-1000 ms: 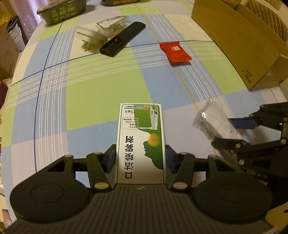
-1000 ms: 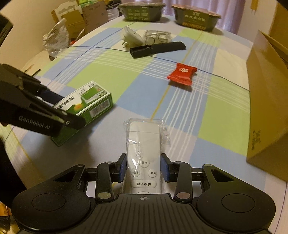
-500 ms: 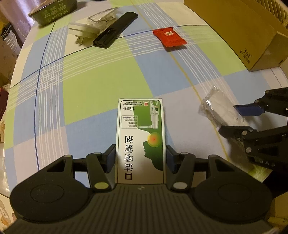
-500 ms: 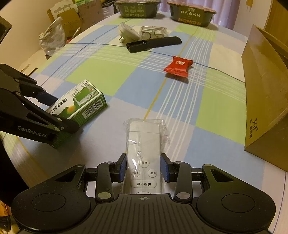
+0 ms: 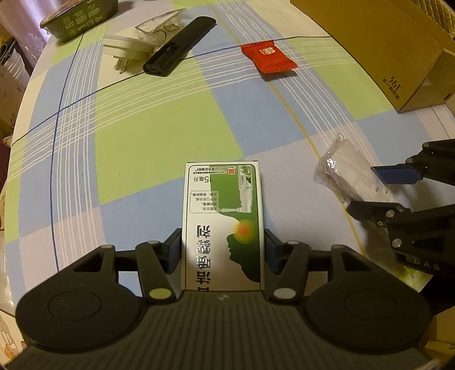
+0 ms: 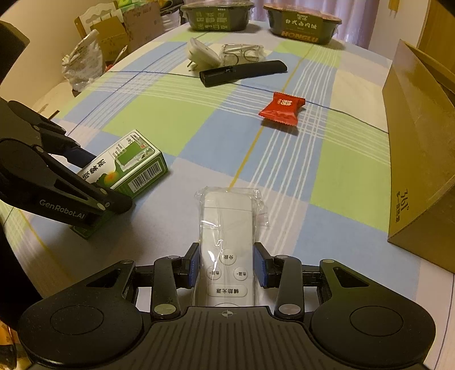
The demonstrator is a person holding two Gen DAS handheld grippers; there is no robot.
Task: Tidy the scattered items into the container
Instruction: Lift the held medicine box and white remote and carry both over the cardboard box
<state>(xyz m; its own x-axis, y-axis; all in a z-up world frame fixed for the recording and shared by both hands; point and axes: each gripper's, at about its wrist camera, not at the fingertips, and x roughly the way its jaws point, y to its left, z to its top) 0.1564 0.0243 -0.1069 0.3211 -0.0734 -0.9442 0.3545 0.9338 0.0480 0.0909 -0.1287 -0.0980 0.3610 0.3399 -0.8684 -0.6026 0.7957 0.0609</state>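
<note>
I am holding the left gripper [image 5: 223, 252] low over the table, and its two blue pads are pressing on the long sides of the green-and-white cardboard medicine box [image 5: 223, 224], which is lying flat with its printed face up. From the right wrist view the same box is sitting on the checked blue, green and white tablecloth [image 6: 159, 119], clamped near its rear end.

I am holding the right gripper [image 6: 226, 266] so that its pads are closing on the white remote control in a clear plastic bag [image 6: 227, 242]. The pads are touching the bag's sides; the remote is pointing forward along the fingers. I cannot tell whether it is lifted clear of the cloth.

The two gripped things are lying near each other, apart, with the box to the left of the remote.

The brown cardboard container box [image 6: 418, 148] is standing at the right side of the table, its top flaps open. The red foil snack packet [image 6: 282, 108] is lying on the cloth between the grippers and the far clutter. Farther back, the long black remote control [image 6: 241, 72] is lying just beside the white wall plug adapter [image 6: 200, 54] and the clear plastic case with wire glasses [image 6: 241, 52]. Two dark green instant-meal tubs [image 6: 303, 22] are standing at the far edge.
</note>
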